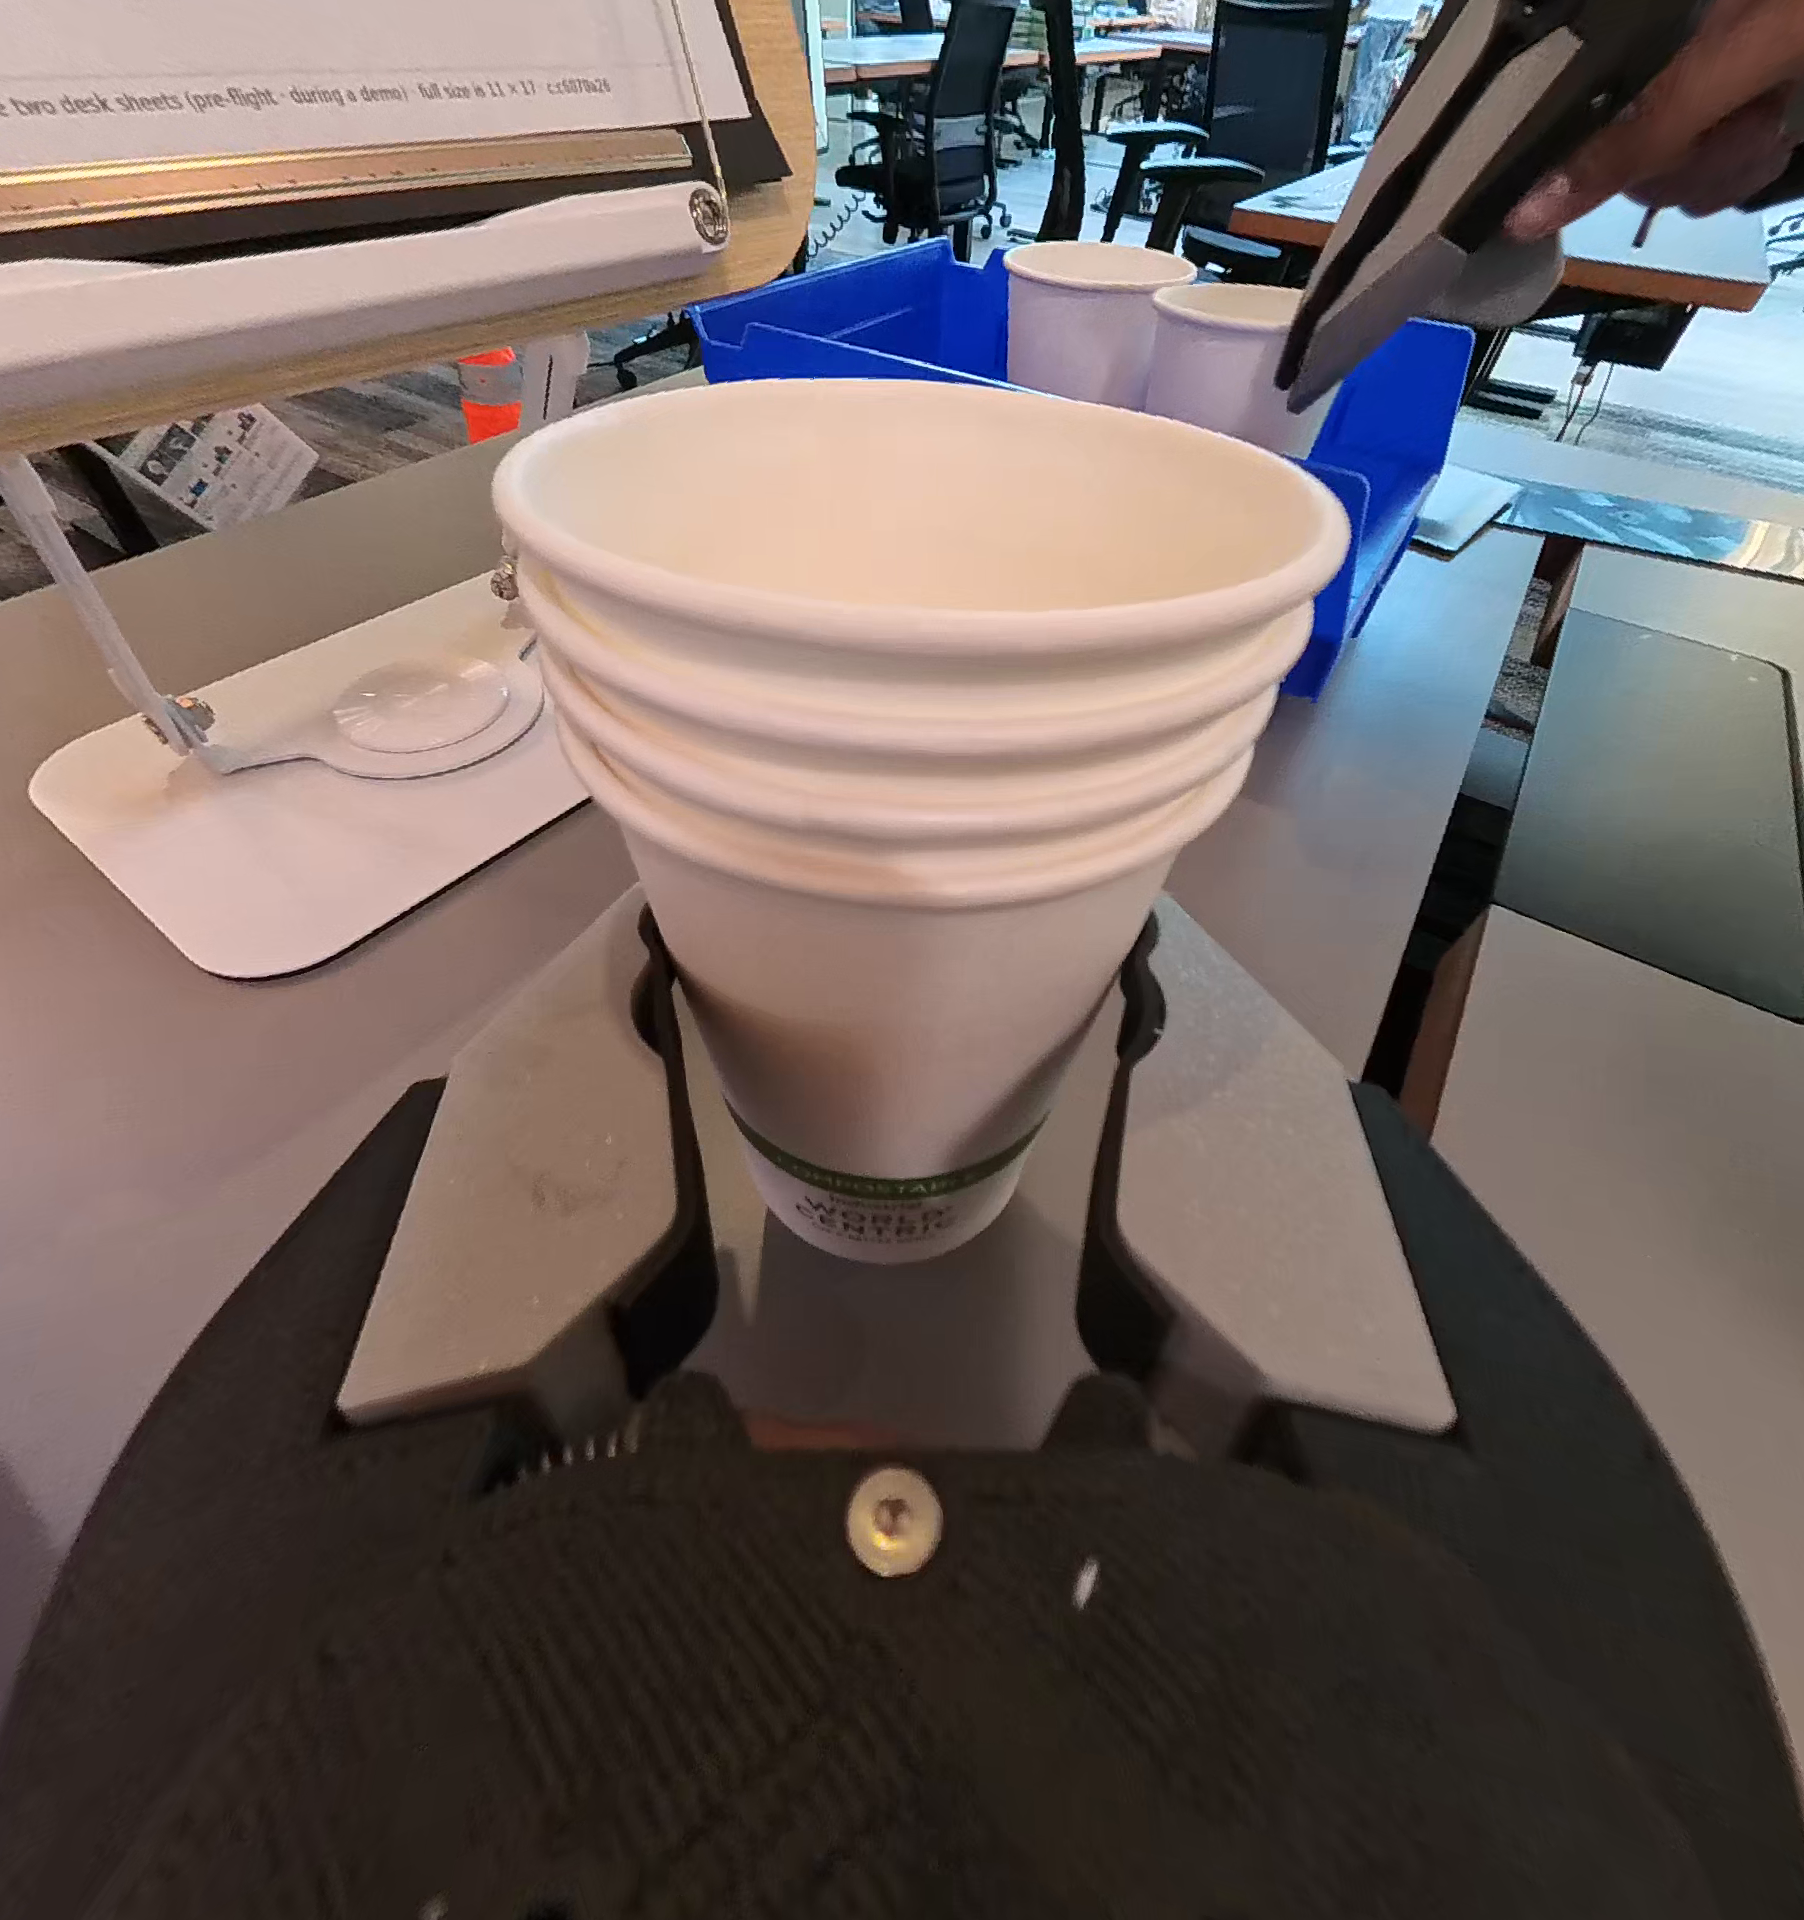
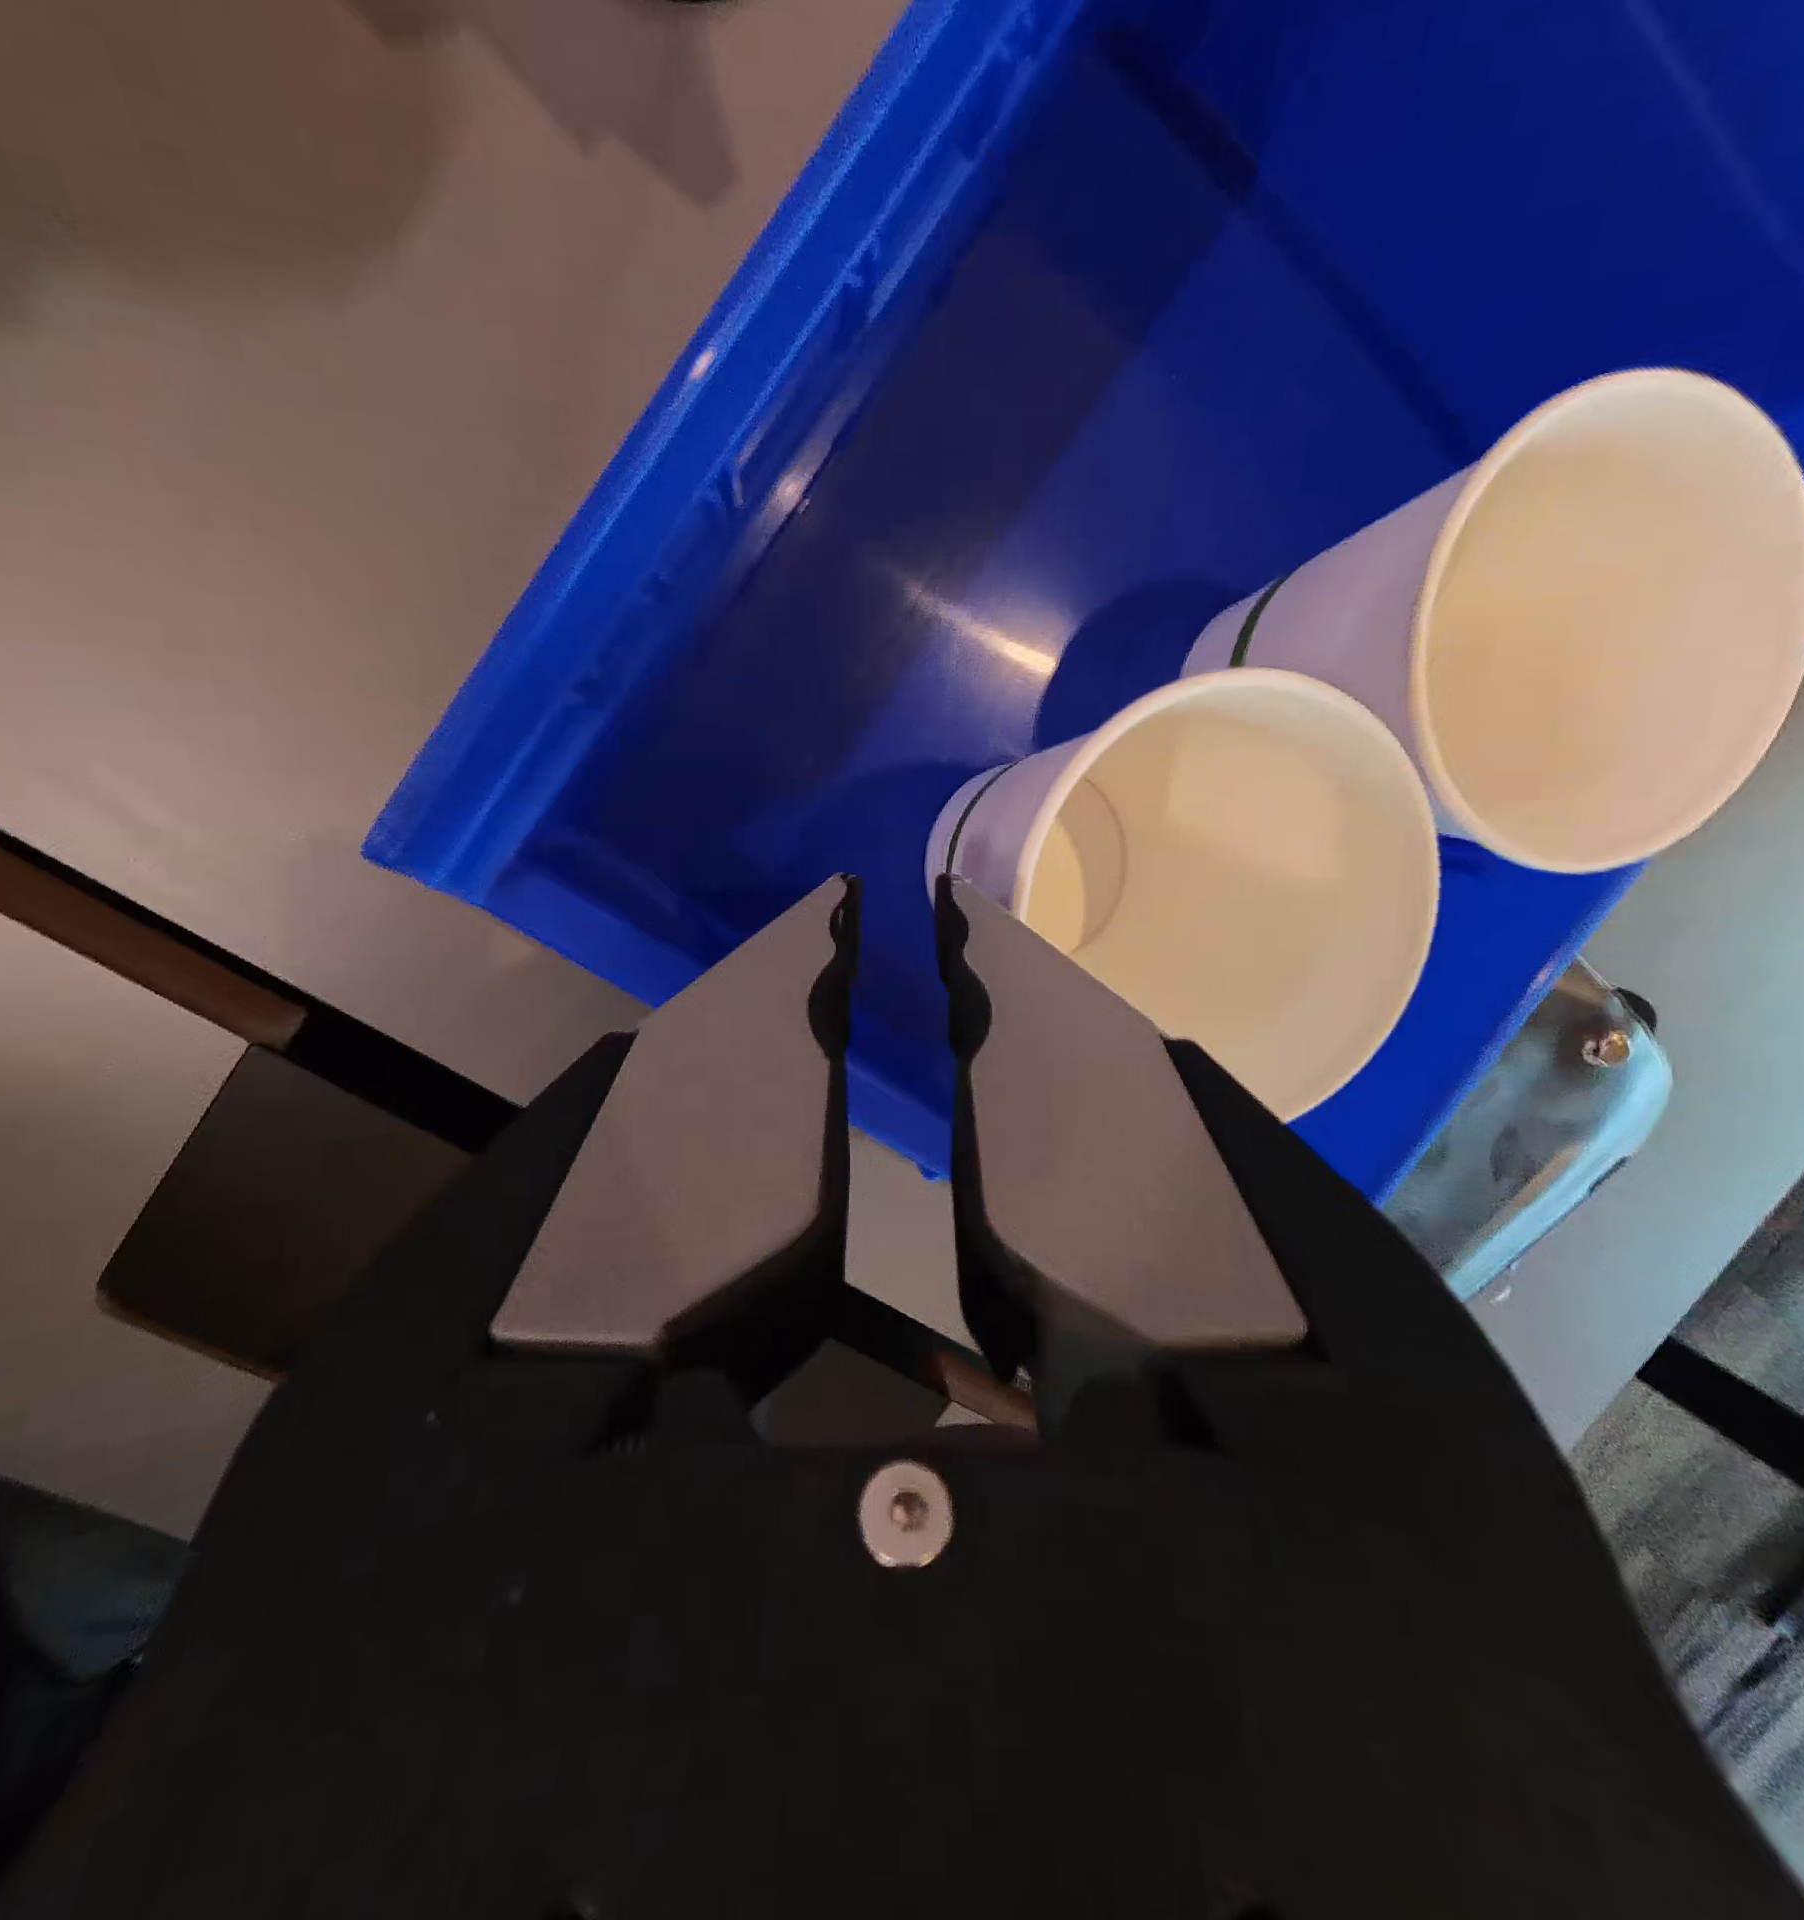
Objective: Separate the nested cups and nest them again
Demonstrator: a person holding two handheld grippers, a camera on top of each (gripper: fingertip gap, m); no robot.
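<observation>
While upright, mouth up, the cup stack (image 1: 908, 790) sits clamped in the left gripper (image 1: 896, 1049).
Right gripper (image 2: 896, 904): fingers nearly closed, empty, above the blue bin (image 2: 877, 499).

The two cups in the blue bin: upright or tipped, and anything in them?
Upright and empty. Both loose cups stand side by side on the blue bin's floor, mouths up, insides bare in the right wrist view.
</observation>
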